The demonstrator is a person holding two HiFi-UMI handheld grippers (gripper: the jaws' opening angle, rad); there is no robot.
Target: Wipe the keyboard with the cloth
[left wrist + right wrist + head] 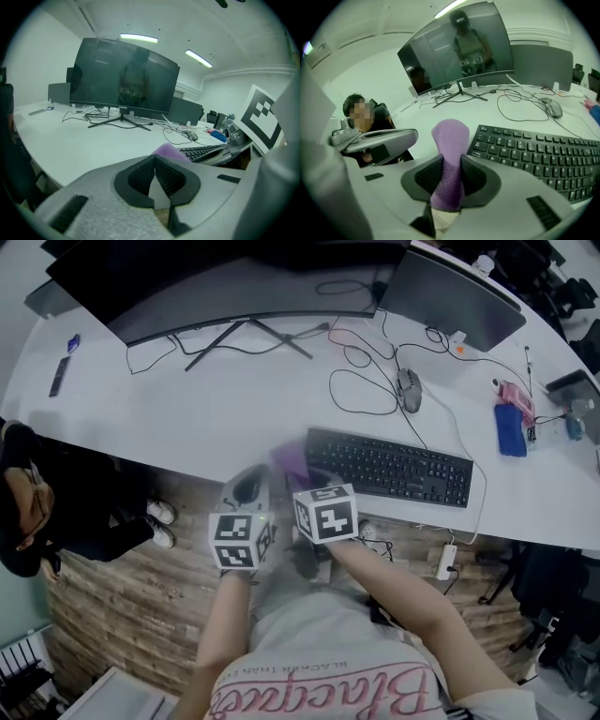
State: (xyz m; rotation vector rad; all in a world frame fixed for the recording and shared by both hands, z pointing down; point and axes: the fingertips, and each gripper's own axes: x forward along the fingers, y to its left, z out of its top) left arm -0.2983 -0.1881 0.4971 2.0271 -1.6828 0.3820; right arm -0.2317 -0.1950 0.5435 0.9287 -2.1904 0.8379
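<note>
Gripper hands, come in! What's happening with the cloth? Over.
Right gripper shut on purple cloth. Left gripper shut, empty. Cloth near left end of keyboard. Path clear.

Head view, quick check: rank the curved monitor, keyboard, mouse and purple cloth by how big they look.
1. curved monitor
2. keyboard
3. purple cloth and mouse: not ranked. Both look small, and the cloth is blurred, partly hidden and nearer the camera.

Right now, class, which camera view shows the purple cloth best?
The right gripper view: the purple cloth stands clear, pinched between the right gripper's jaws. The head view gives only a blurred purple patch; the left gripper view shows just a bit.
</note>
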